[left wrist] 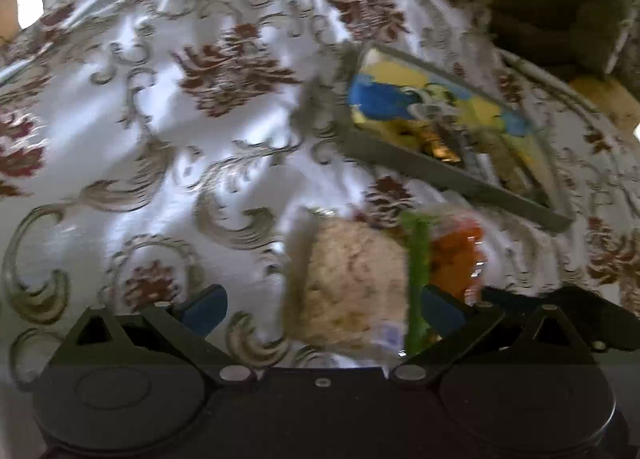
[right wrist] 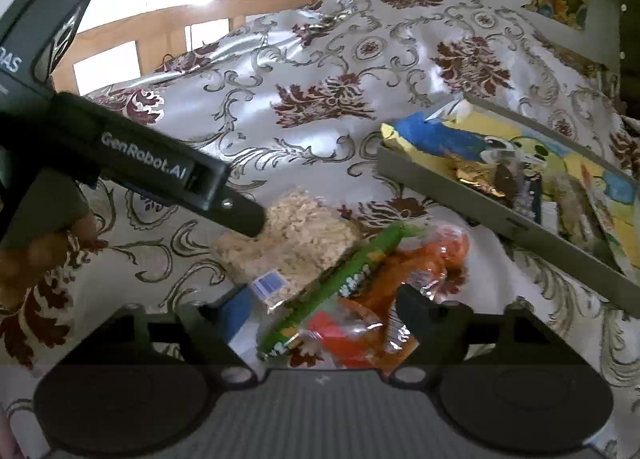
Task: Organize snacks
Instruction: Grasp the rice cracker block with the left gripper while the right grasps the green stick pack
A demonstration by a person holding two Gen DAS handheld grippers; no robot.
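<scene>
- Scene: worktop under a glossy white cloth w/ maroon and grey floral print. Loose snacks lie near its front edge; a shallow grey rectangular tray sits just beyond them to the right, already carrying a blue-and-yellow printed packet plus small gold and dark wrapped pieces.
- Task items: clear bag of pale beige puffed pieces lies flat on the cloth. Touching its right side, a clear bag of orange snacks w/ a green band, tilted, band running diagonally.
- Right claw: jaws part-open, straddling the near end of the orange bag; blue pad at left, dark finger at right over crinkled plastic. We can't confirm the pads are pressing yet, so we don't count it as gripped.
- Left claw: jaws wide, nothing held; beige bag sits between the blue pads, no contact visible. Left-wrist view is blurred.
- In the right-wrist view the left tool's dark tip hovers over the beige bag's far-left corner.
- Judgement, step in hand: pick up both bags for the tray.
- Technique notes: bite bag film near a seam or the green band, not the loose middle, since it looks slippery. Close gently; contents prob. crush. Lift clear of the tray's near wall before moving across.
</scene>
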